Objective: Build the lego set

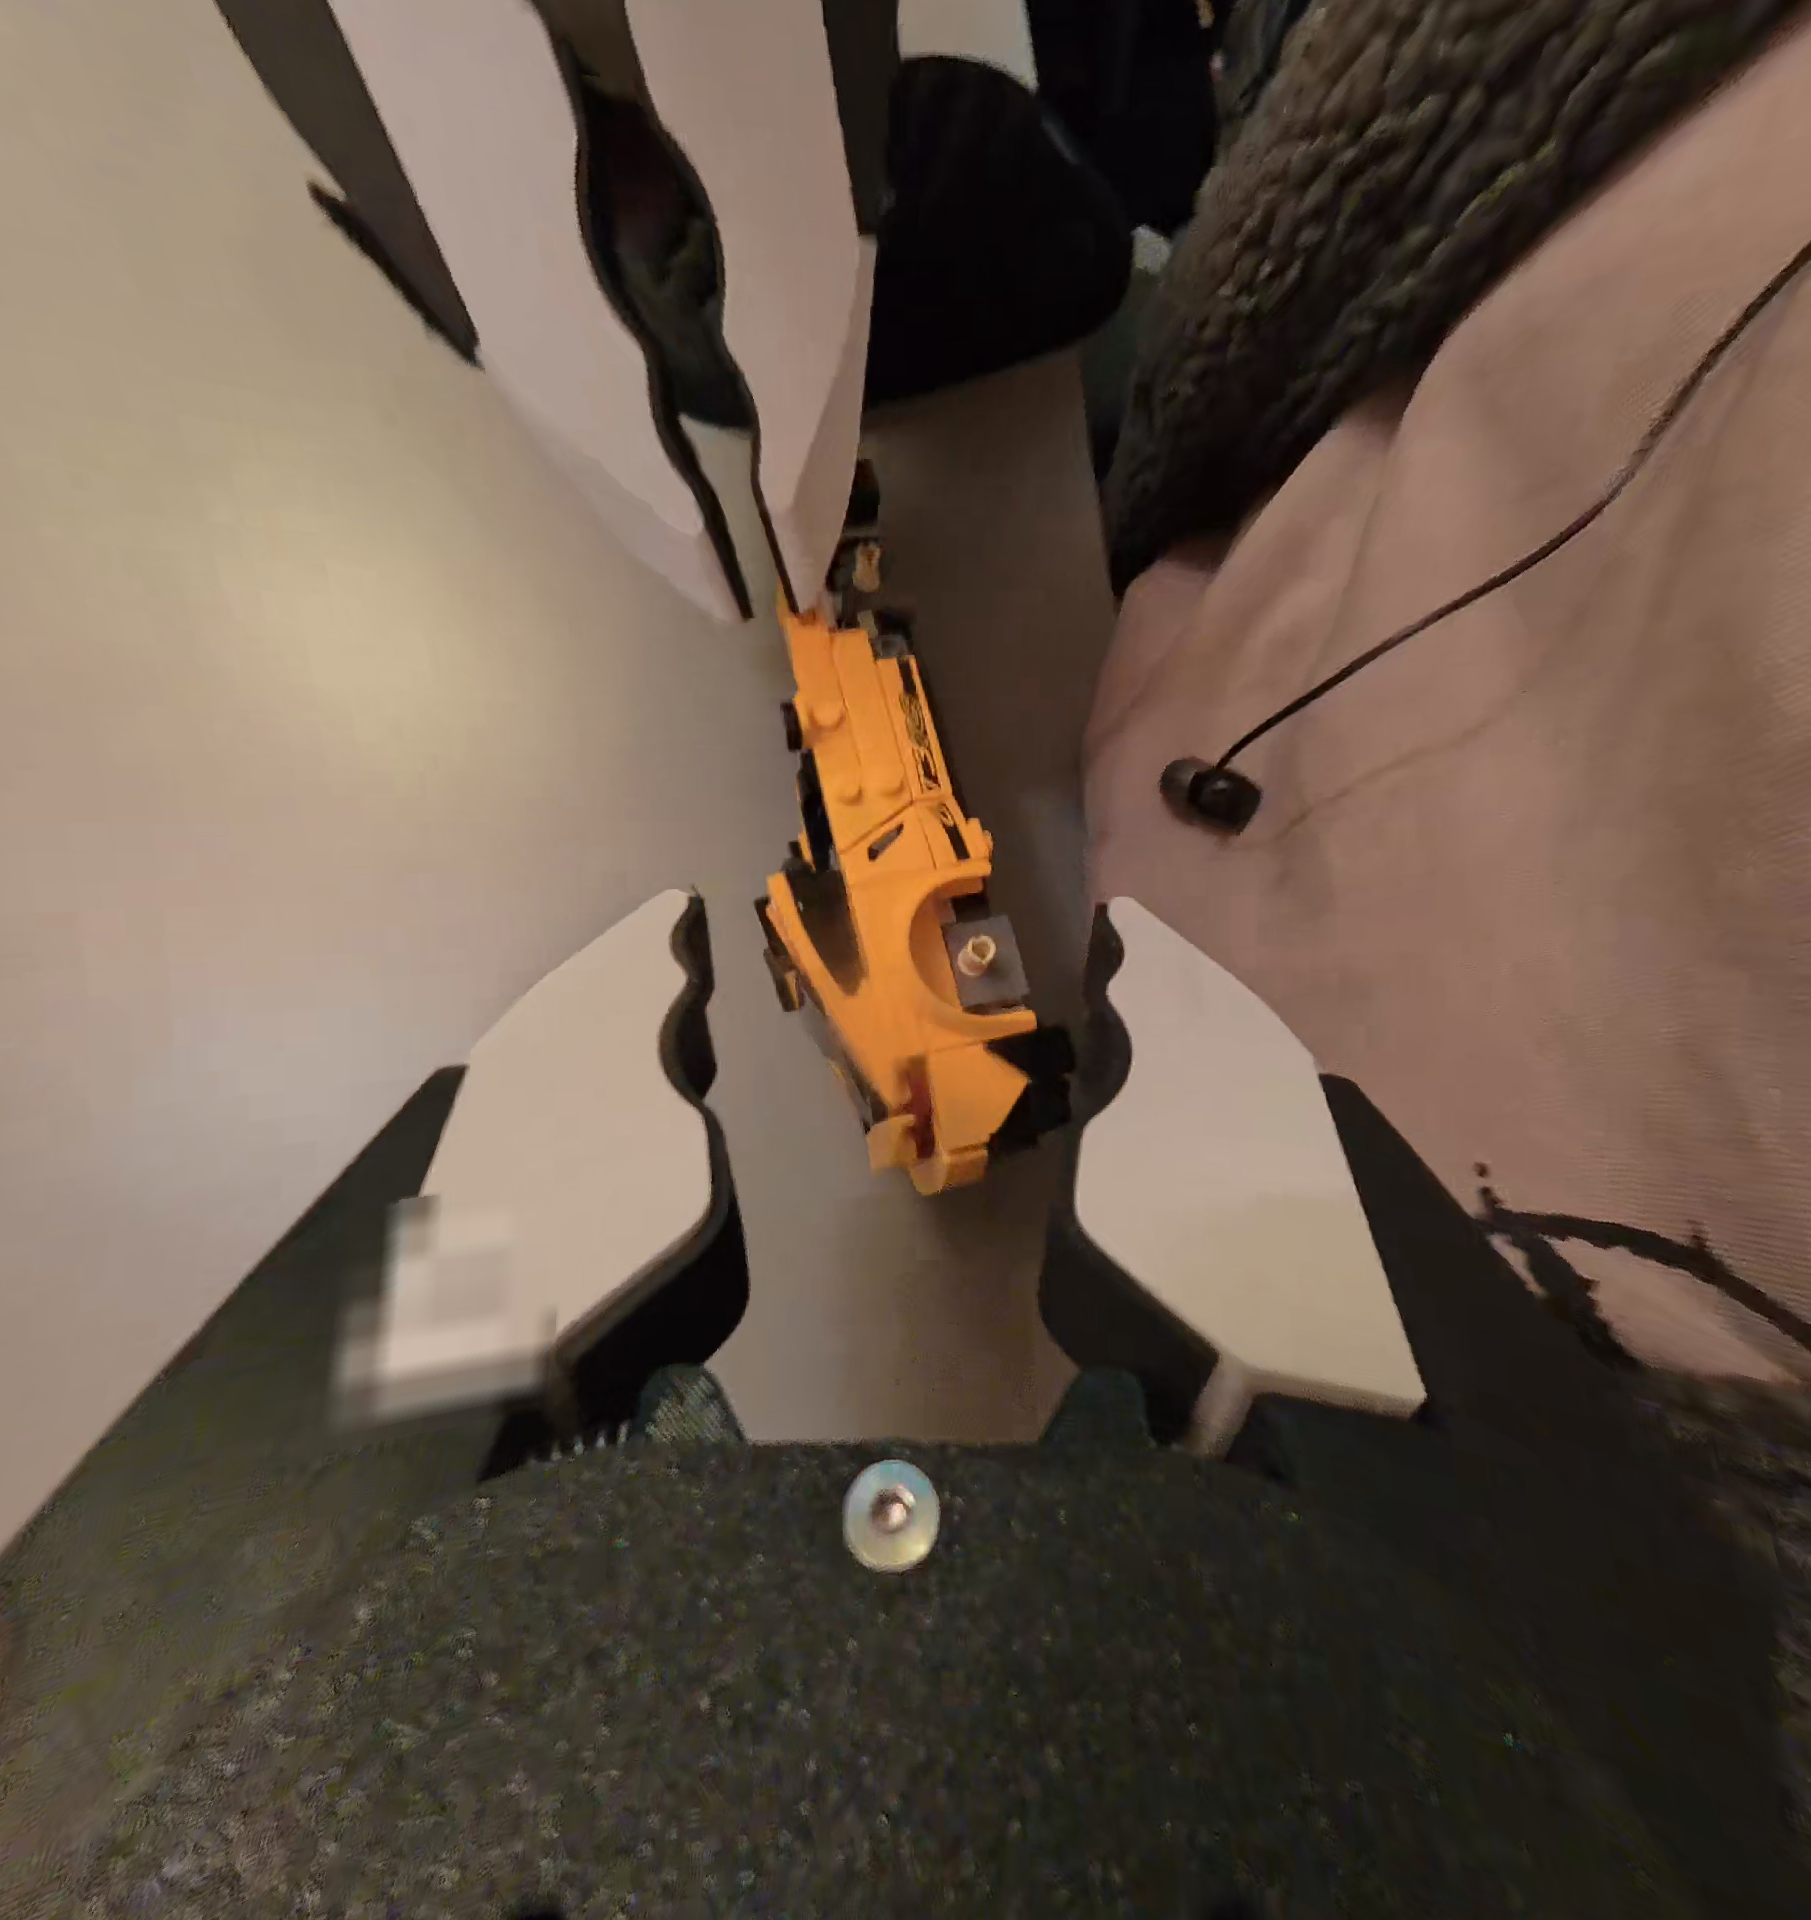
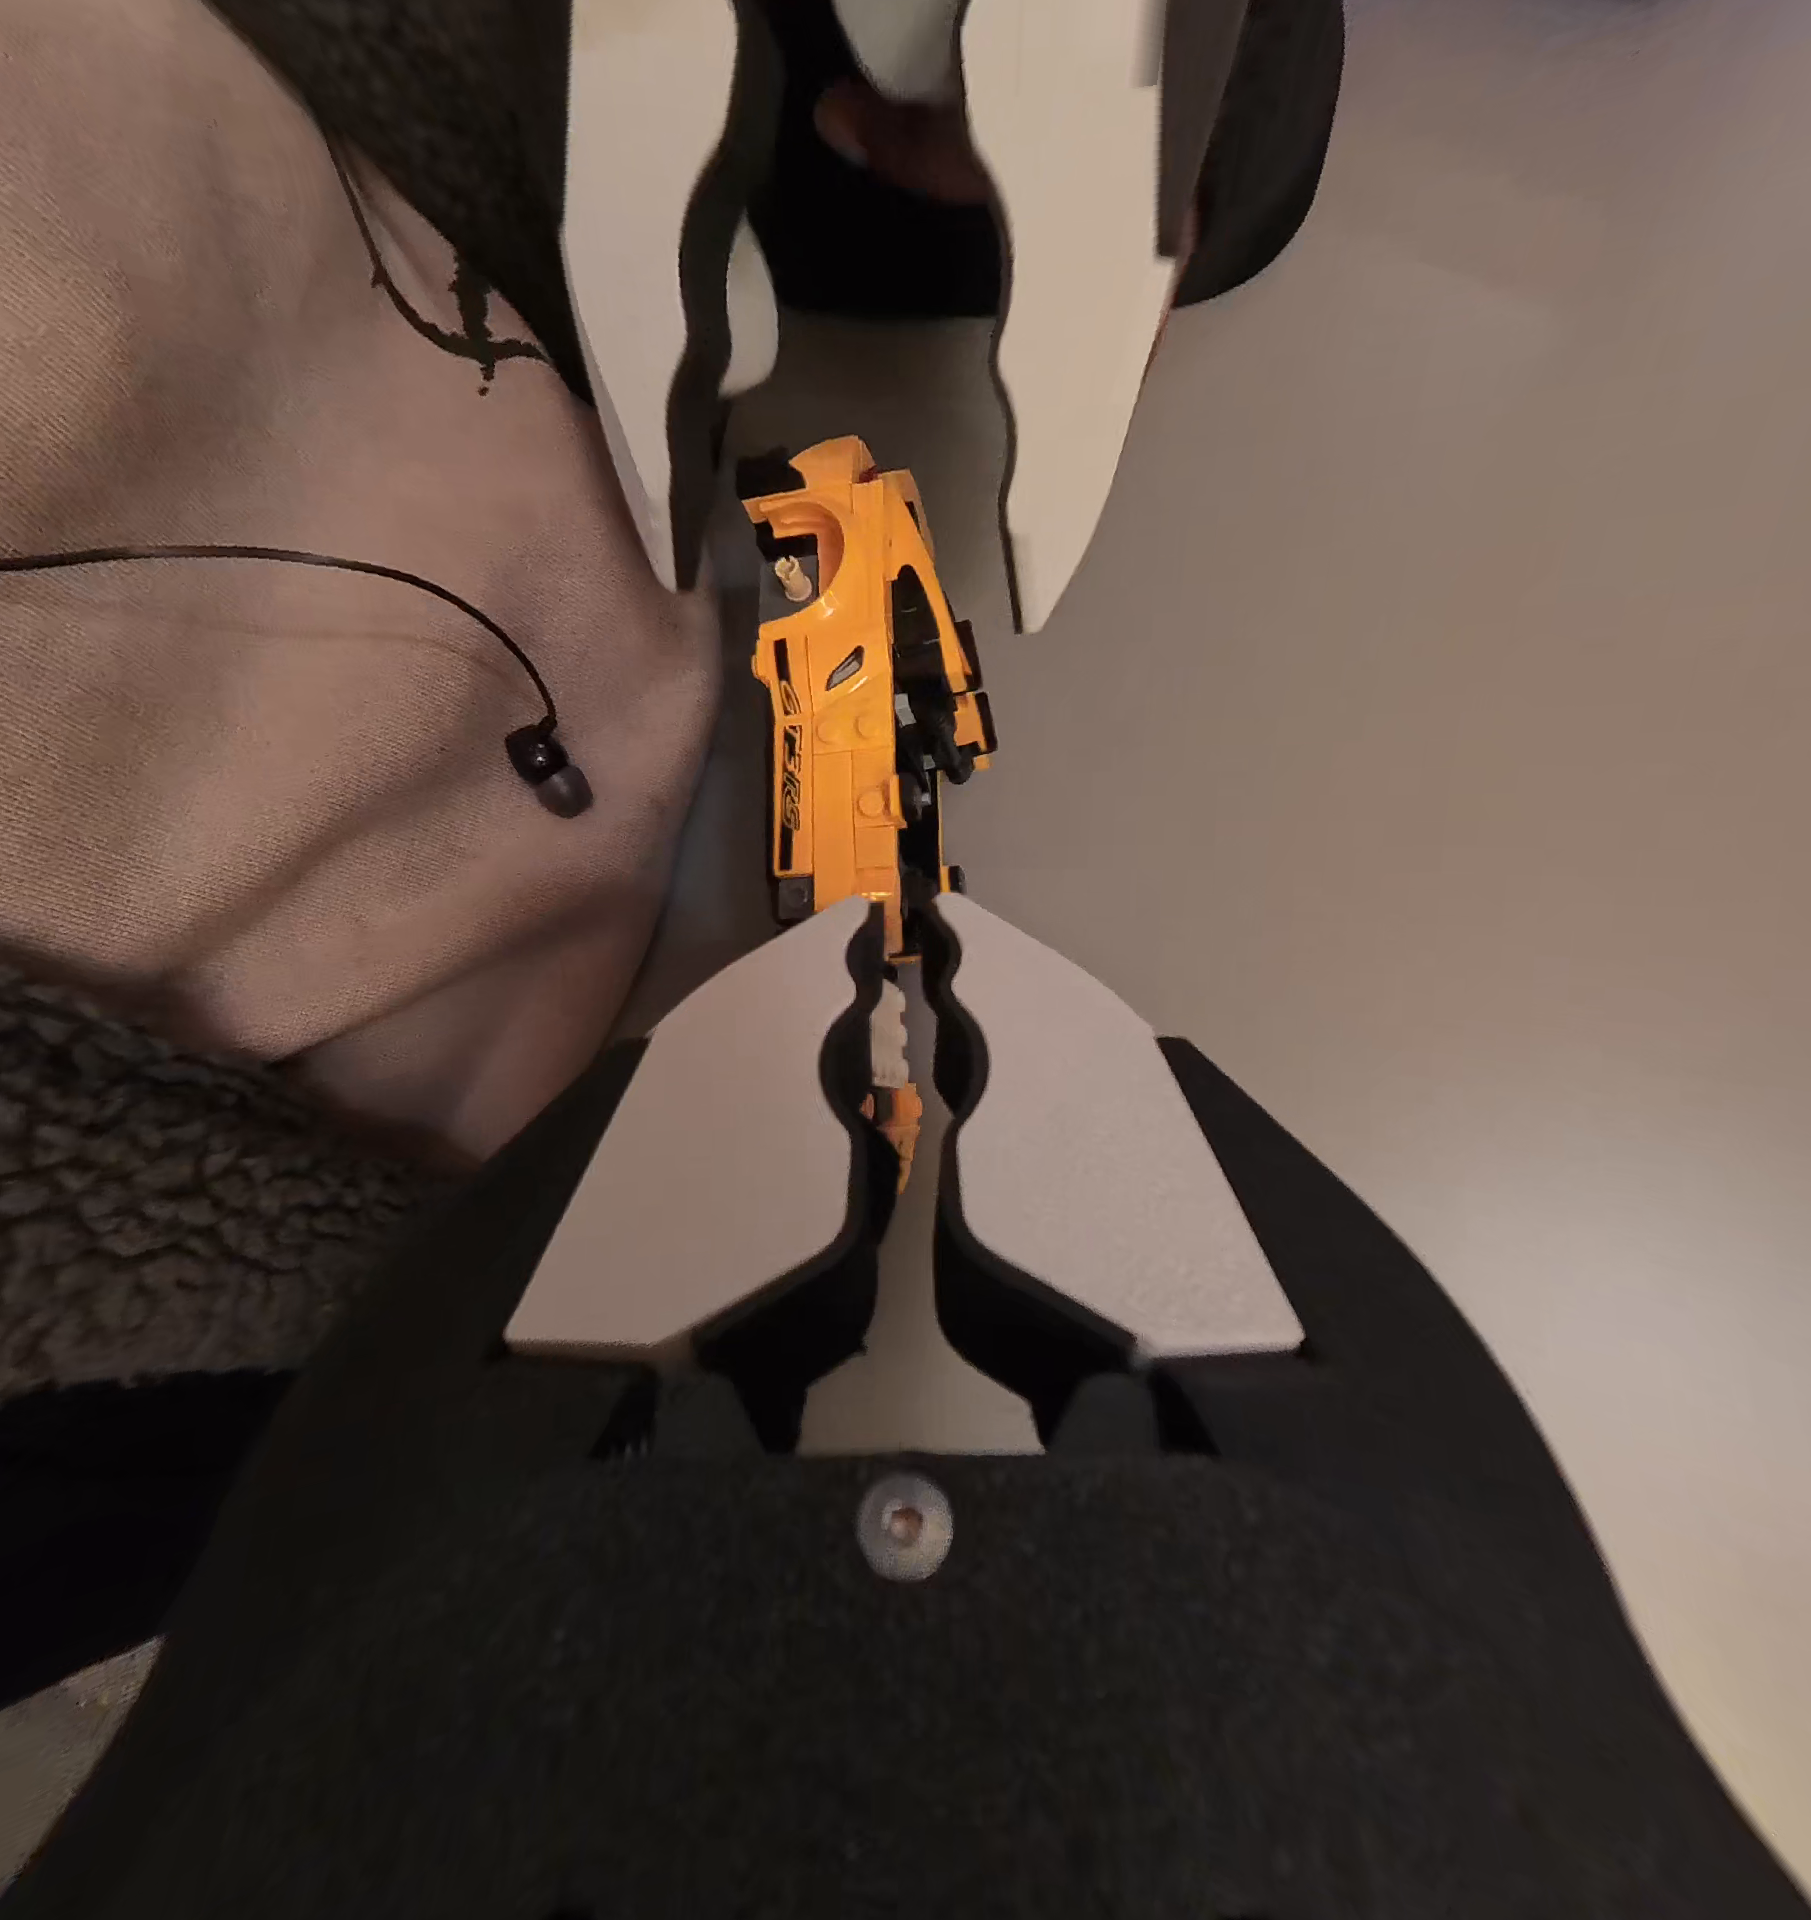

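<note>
— Where is the lego car? (image 1: 885,914)
— The part-built yellow-and-black lego car hangs in the air on its side between the two tools, above a pale counter (image 1: 257,675). One bare wheel arch shows a grey block with a tan axle pin (image 1: 981,948).

— Who holds it?
— The right hand-held gripper (image 2: 899,914) is clamped on one end of the model, its white fingers pressed close around the bricks. The left hand-held gripper (image 1: 896,904) stands apart, fingers wide on either side of the model's other end; its dark pad looks close to the black corner bricks, but contact cannot be told.

— And around them?
— A person's beige garment (image 1: 1503,727) with a fleecy dark collar (image 1: 1400,208), and a dangling black earbud (image 1: 1210,797) just beside the car.
</note>
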Action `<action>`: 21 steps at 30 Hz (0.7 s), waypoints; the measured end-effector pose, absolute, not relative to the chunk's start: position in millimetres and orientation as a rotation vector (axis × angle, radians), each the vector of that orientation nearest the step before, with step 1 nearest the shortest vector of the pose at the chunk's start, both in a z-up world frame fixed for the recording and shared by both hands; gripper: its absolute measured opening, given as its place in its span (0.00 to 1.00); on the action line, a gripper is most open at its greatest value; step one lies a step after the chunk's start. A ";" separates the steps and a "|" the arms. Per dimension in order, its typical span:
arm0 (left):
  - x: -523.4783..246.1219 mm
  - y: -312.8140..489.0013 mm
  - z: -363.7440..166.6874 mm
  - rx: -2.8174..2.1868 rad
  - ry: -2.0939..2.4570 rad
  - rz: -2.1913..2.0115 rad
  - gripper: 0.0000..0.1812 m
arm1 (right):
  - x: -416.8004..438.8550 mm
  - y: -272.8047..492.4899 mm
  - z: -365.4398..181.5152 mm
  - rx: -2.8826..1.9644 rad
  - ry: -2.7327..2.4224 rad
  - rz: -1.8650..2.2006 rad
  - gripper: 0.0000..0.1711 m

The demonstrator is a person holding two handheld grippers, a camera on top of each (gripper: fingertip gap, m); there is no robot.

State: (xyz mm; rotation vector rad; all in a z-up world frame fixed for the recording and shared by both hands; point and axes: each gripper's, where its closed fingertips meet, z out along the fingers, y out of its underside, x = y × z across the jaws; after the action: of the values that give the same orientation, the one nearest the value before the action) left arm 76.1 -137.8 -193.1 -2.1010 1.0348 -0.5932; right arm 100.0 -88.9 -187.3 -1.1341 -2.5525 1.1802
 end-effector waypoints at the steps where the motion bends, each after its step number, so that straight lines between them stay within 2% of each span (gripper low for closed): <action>1: 76.2 -136.1 -199.1 -2.109 1.025 -0.560 0.37 | 99.4 -87.7 -187.6 -1.142 -2.545 1.170 0.01; 9: 72.7 -123.8 -204.5 -2.048 1.048 -0.444 0.24 | 102.5 -85.6 -188.4 -1.143 -2.489 1.103 0.00; 11: 71.9 -123.2 -204.1 -2.033 1.050 -0.459 0.24 | 100.3 -84.5 -182.4 -1.152 -2.426 1.128 0.01; 17: 56.7 -108.1 -203.8 -1.995 1.048 -0.355 0.23 | 93.6 -70.2 -168.8 -1.171 -2.232 1.137 0.14; 21: 43.5 -97.0 -203.0 -1.972 1.024 -0.312 0.23 | 86.6 -47.4 -170.2 -1.200 -2.120 1.084 0.14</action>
State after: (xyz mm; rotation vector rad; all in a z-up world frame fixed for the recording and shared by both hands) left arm 43.5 -97.0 -203.0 -1.9720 1.0238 -0.3123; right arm 86.6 -47.4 -170.2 -1.2003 -2.1202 1.0837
